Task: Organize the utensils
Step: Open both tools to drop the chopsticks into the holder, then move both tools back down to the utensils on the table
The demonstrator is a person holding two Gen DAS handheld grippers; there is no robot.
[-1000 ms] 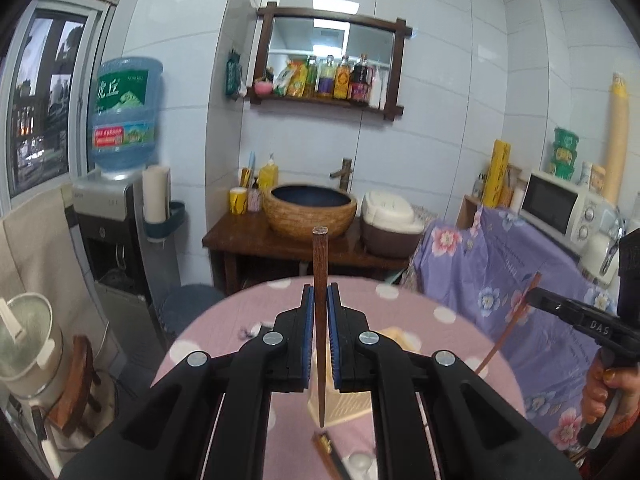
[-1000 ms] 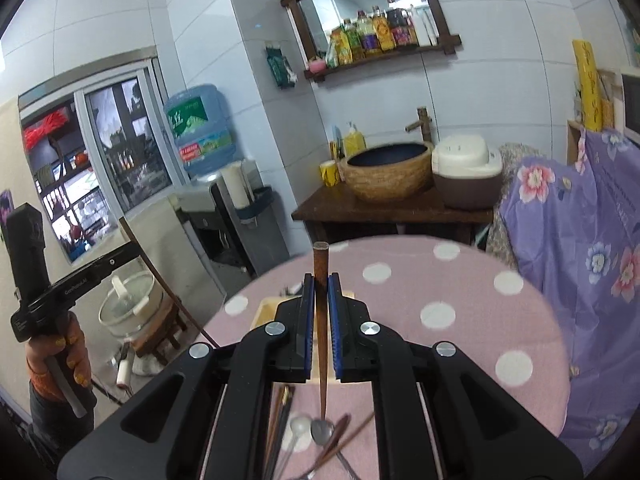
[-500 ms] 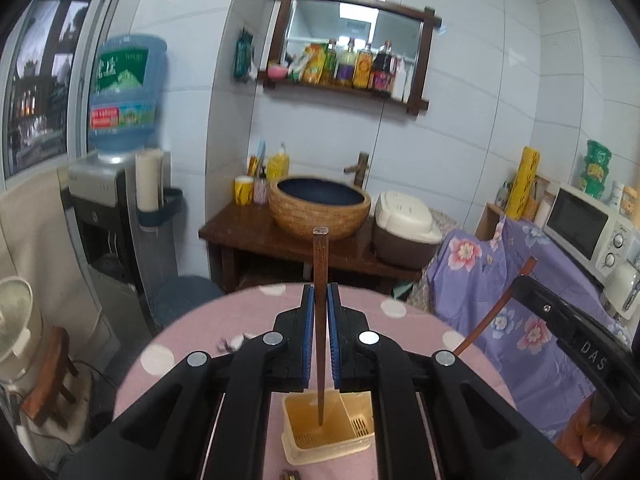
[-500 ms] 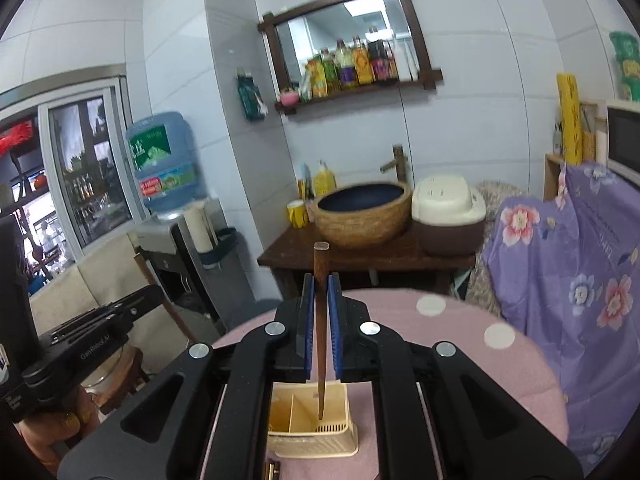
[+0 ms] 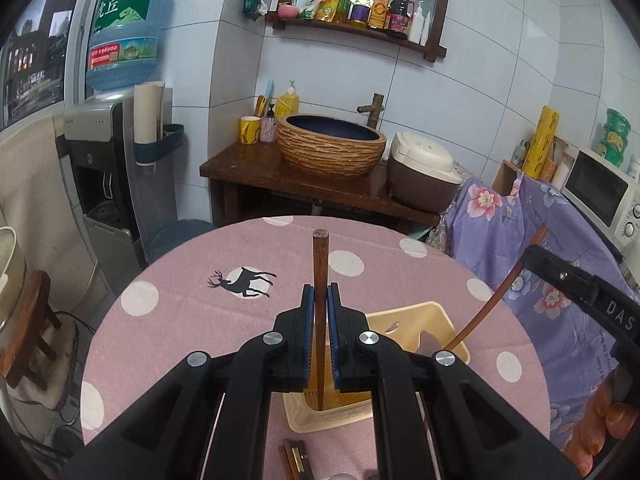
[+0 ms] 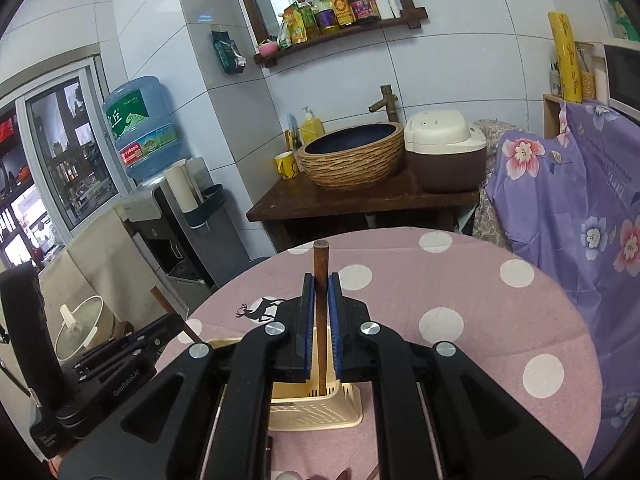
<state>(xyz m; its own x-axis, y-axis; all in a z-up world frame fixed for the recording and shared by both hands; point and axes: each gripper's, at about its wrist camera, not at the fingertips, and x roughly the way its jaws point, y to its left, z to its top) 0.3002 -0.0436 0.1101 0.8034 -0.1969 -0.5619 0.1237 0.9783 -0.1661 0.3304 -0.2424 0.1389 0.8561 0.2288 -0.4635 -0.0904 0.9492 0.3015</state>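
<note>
My left gripper [image 5: 321, 300] is shut on a brown wooden chopstick [image 5: 320, 264] that stands upright, its lower tip inside the cream plastic utensil holder [image 5: 416, 320] on the pink dotted table. My right gripper [image 6: 321, 288] is shut on a second brown chopstick [image 6: 320, 264], its tip also down in the holder [image 6: 320, 408]. In the left wrist view the right gripper's body [image 5: 580, 292] shows at the right with its chopstick [image 5: 496, 300] slanting into the holder. The left gripper's body [image 6: 120, 356] shows at the left of the right wrist view.
More utensils lie on the table near me, with chopstick ends [image 5: 294, 456] in front of the holder. Behind the round table [image 5: 192, 308] stand a wooden stand with a basin [image 5: 332, 144], a rice cooker [image 5: 424, 168] and a water dispenser [image 5: 116, 152].
Both grippers have tilted down and lowered over the holder. The chopstick tips now reach inside it, and the table fills more of both views.
</note>
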